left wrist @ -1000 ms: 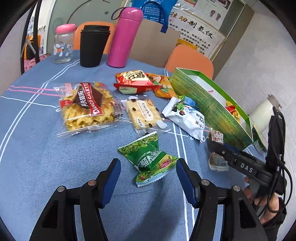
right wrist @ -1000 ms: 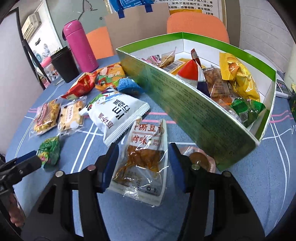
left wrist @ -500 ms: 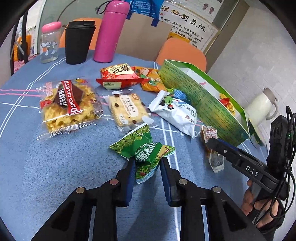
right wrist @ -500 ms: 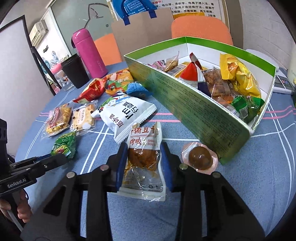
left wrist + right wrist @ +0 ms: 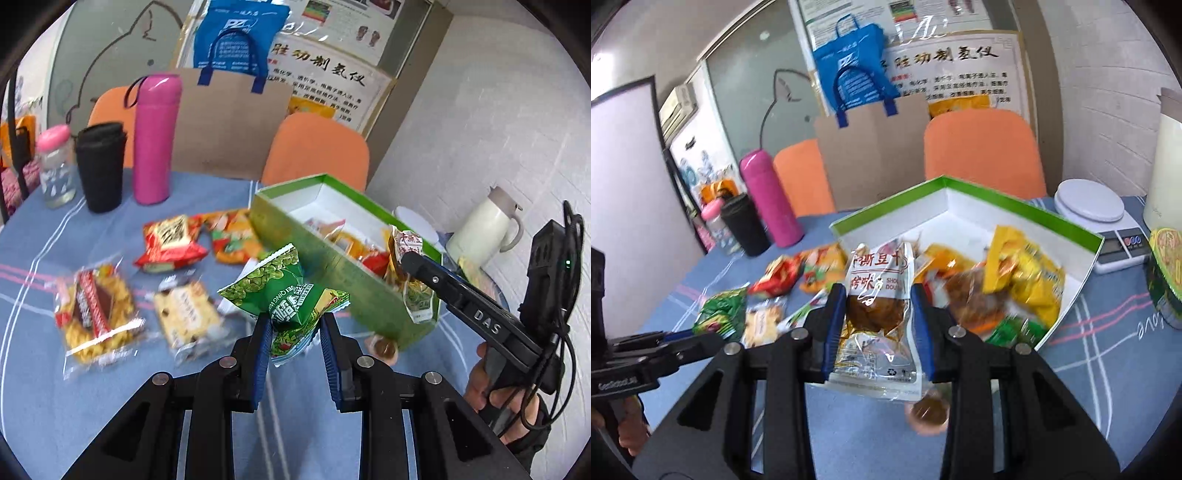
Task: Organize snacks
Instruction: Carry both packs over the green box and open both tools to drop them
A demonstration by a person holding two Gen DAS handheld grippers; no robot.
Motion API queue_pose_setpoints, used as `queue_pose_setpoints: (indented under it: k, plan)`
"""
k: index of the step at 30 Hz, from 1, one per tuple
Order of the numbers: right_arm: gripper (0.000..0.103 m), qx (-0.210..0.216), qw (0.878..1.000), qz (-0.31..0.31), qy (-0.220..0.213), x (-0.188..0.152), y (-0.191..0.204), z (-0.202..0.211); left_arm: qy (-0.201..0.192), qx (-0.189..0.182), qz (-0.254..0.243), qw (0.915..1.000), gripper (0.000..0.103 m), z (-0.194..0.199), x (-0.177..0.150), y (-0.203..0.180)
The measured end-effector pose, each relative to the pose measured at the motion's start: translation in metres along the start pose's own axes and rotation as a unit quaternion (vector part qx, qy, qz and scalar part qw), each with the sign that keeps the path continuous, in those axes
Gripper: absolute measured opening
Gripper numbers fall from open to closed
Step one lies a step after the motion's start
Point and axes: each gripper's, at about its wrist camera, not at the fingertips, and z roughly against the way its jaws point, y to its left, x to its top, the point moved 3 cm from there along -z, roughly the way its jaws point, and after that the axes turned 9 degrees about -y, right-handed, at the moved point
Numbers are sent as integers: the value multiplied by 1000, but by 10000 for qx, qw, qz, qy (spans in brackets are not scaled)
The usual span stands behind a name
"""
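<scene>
2 tongs, both clamped on snacks and lifted off the bench [image 5: 44, 387]. Left tongs [image 5: 293, 334] pinch green pea packet [image 5: 284, 295] near green box [image 5: 332, 266]; right tongs [image 5: 877, 317] grip clear tofu pouch [image 5: 877, 306] over box's near wall.

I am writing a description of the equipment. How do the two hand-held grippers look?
Both are black frames with silver round bolts and ribbed blue pads on the fingers. The right gripper carries white "DAS" lettering and black cables running to a black box with a small green light. The left gripper carries white "GenRobot.AI" lettering. A dark sleeve shows at the right hand.
</scene>
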Motion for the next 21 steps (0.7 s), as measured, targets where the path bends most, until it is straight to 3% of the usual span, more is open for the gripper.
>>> queue_pose_setpoints:
  k: [6,13,15,17,18,19,20,21]
  plan:
    - [38,-265,9989,-362,-143,23,-45,-24,-41,-74,-263,9996,27,-30,36,-31]
    - [38,-516,9964,-655,-138,22,-80,-34,82,-181,-415,9989,27,-83,64,-60]
    - [39,-615,9953,-656,-353,26,-86,-31,141,-235,-368,9989,27,-99,68,-62]
    - [48,-636,9944,-692,-483,27,-91,-34,243,-364,-354,9984,31,-120,70,-66]
    - [50,-595,9944,-732,-482,25,-93,-37,315,-310,-347,9984,40,-129,69,-66]
    - [61,-542,9943,-819,-419,23,-96,-40,423,-111,-291,9986,60,-138,67,-62]
    - [72,-560,9931,-952,-389,21,-100,-40,492,24,-232,9985,70,-143,65,-59]
    - [74,-600,9918,-1047,-422,24,-104,-42,475,21,-157,9987,80,-143,62,-54]
